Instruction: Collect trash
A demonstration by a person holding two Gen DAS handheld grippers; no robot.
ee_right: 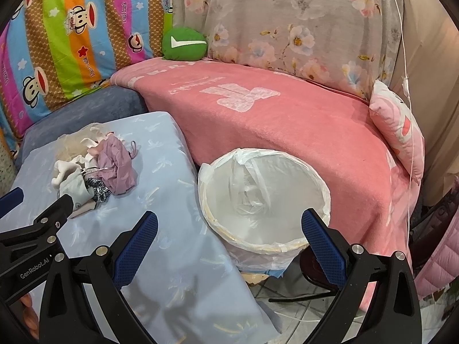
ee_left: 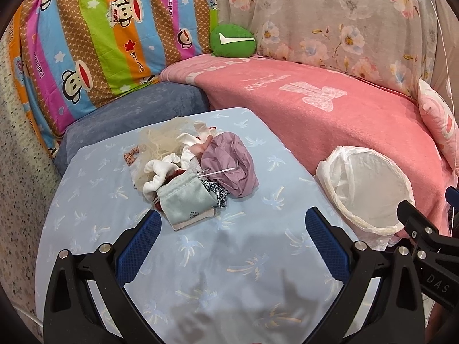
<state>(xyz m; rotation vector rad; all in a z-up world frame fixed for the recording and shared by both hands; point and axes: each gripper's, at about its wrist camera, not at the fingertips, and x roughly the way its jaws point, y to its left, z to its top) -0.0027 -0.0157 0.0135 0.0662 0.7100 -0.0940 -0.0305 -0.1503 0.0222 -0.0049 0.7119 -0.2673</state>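
left gripper (ee_left: 232, 223): jaws spread wide, blue-padded fingers (ee_left: 149, 229) holding nothing, poised above the pale blue palm-print cloth (ee_left: 114, 189) just short of the trash pile. right gripper (ee_right: 229, 226): jaws likewise spread wide and empty, hanging over the near rim of the bin, one pad above the cloth's edge, the other over the bin's right side. pile of trash (ee_left: 189, 172): heaped near the middle of the blue cloth, made up of crumpled scraps, namely a mauve wad (ee_left: 226, 163), a pale green drawstring pouch (ee_left: 186, 203) at the near side, white and cream pieces, a bit of leopard-print fabric. bin (ee_right: 264, 200): round, lined with a white plastic bag (ee_right: 249, 183), standing to the right of the blue cloth and against the front of the pink blanket (ee_right: 287, 126); apart from the pile; only the liner shows inside it. surroundings: striped monkey-print cushion (ee_left: 86, 46) at the back left, green round cushion (ee_left: 232, 41) in the corner, grey floral fabric (ee_left: 344, 14) behind the blanket, pink pillow (ee_right: 398, 126) at the right, tiled floor (ee_right: 298, 309) below the bin.
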